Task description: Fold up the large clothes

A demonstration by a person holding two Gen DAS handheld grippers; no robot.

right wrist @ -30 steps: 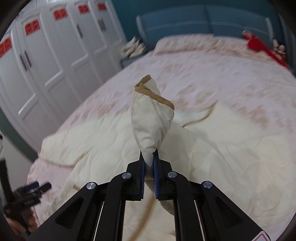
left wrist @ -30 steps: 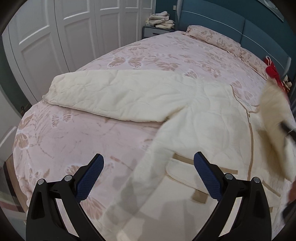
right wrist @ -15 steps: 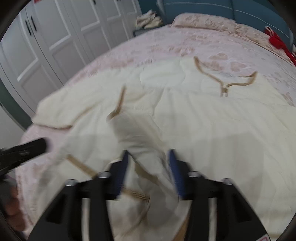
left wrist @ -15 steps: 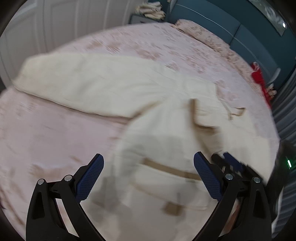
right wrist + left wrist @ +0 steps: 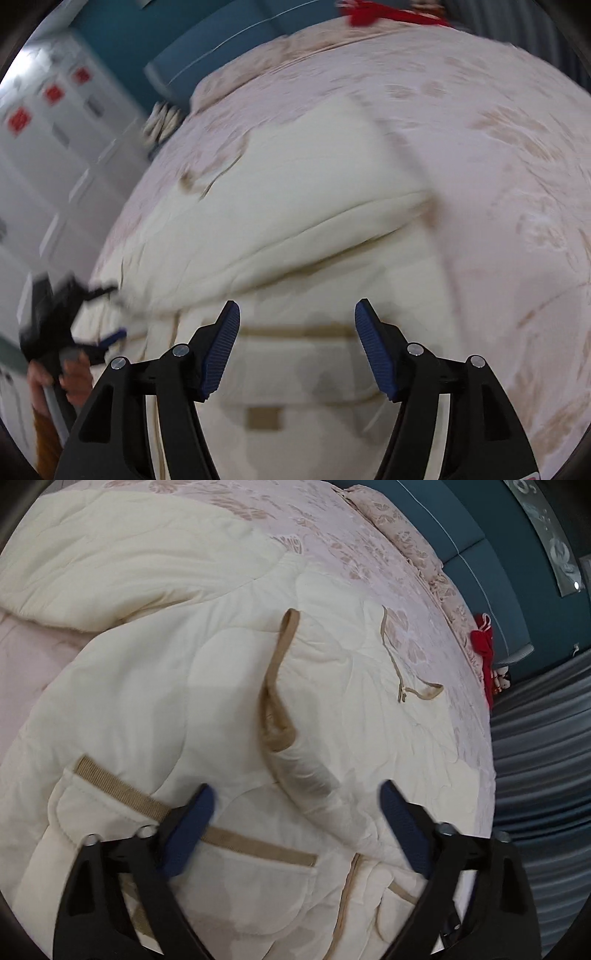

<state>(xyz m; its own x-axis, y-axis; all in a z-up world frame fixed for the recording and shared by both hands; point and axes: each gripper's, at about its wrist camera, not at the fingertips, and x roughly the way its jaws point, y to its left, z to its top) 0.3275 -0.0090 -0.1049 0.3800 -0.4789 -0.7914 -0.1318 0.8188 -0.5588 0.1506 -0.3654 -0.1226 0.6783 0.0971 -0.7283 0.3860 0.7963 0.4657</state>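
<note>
On the pink floral bed point(image 5: 369, 550) the cream quilted coat point(image 5: 184, 686) lies spread, its sleeve dropped across the body; the right gripper point(image 5: 297, 347), jaws just opening, and the left gripper point(image 5: 295, 827), just narrowing, both hang empty, so the next fold probably needs a fresh hem grip.

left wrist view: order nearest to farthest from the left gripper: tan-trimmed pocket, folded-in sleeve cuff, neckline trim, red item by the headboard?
From the left gripper, jaws open over the cream coat:
1. Tan-trimmed pocket, directly under the jaws, low left.
2. Folded-in sleeve cuff, just ahead, centre.
3. Neckline trim, further up, right of centre.
4. Red item, far right bed edge by the headboard.
</note>
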